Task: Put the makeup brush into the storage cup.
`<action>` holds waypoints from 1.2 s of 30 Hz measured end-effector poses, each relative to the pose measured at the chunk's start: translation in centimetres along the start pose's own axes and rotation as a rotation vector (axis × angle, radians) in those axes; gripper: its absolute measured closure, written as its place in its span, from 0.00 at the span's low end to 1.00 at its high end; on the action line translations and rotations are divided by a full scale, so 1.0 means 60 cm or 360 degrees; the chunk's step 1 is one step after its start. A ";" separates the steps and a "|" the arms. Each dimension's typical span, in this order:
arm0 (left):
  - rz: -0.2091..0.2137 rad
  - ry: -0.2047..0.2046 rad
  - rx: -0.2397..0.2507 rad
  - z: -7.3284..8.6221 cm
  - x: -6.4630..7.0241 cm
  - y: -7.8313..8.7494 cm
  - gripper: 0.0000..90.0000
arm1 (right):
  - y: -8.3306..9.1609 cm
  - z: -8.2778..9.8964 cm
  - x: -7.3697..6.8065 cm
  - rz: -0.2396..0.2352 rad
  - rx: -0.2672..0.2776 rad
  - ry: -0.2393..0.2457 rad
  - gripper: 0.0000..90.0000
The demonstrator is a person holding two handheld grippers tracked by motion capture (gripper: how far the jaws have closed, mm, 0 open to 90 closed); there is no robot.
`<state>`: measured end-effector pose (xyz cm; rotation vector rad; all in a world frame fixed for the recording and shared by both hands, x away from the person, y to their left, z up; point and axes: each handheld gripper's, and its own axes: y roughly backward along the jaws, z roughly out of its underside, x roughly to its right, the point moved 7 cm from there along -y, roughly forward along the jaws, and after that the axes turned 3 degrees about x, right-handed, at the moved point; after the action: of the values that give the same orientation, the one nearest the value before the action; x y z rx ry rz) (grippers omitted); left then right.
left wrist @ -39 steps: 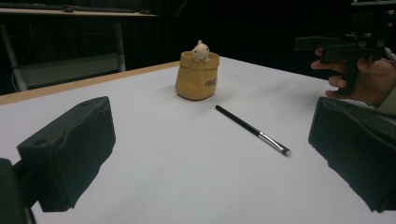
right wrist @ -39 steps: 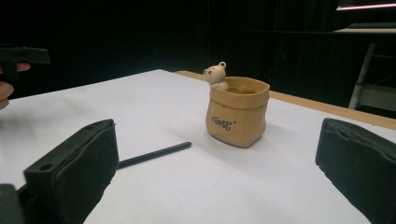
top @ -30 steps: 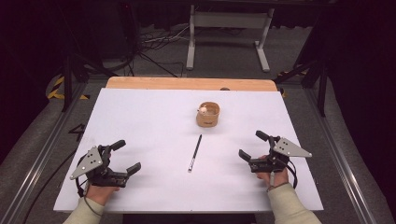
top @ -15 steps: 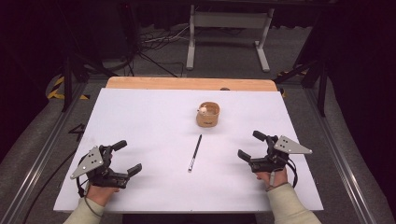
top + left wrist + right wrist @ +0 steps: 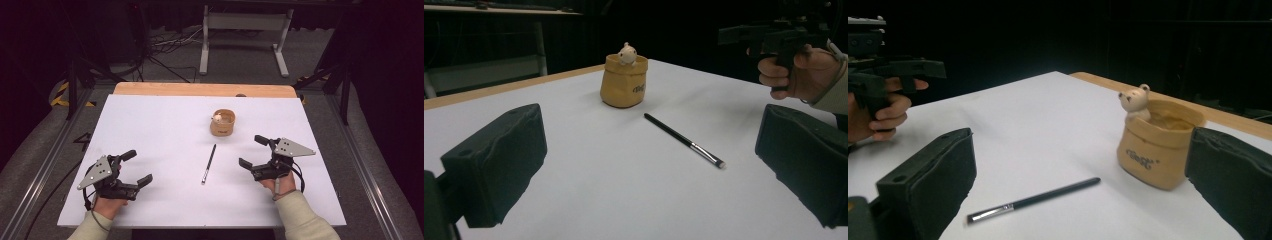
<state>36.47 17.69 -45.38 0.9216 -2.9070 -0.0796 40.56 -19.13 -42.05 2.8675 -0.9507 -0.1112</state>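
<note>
A thin black brush (image 5: 209, 163) with a silver ferrule lies flat on the white table (image 5: 150, 125), near its middle. Just beyond it stands a tan pot (image 5: 222, 123) with a small bear figure at its rim. My left gripper (image 5: 137, 167) is held open at the near left, well apart from the brush. To the right of the brush, my right gripper (image 5: 251, 151) is open and holds nothing. The left gripper view has the brush (image 5: 679, 137), the pot (image 5: 624, 80) and the right gripper (image 5: 774, 35). The right gripper view has the brush (image 5: 1033, 201), the pot (image 5: 1153, 150) and the left gripper (image 5: 883, 70).
A wooden strip (image 5: 200, 90) runs along the table's far edge. Beyond it on the floor stand a metal frame (image 5: 245, 30) and loose cables (image 5: 165, 45). Dark rails run along both sides of the table.
My right gripper has shifted a little to the left, toward the brush. The left gripper, brush and pot have not moved.
</note>
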 end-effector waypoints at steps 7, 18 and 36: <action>-0.0009 0.0002 -0.0012 0.003 -0.002 0.000 0.02 | -0.040 -0.014 -0.014 -0.0051 -0.0072 0.0039 0.01; -0.0009 0.0013 -0.0010 0.003 -0.002 -0.001 0.02 | -0.082 -0.029 -0.030 -0.0190 -0.0267 0.0155 0.01; 0.0006 0.0018 -0.0017 0.005 -0.002 -0.003 0.02 | -0.131 -0.050 -0.022 -0.0307 -0.0737 0.0407 0.04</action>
<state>36.62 17.62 -45.68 0.9115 -2.8953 -0.0896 44.47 -11.83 -40.08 2.4586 -0.5169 0.0181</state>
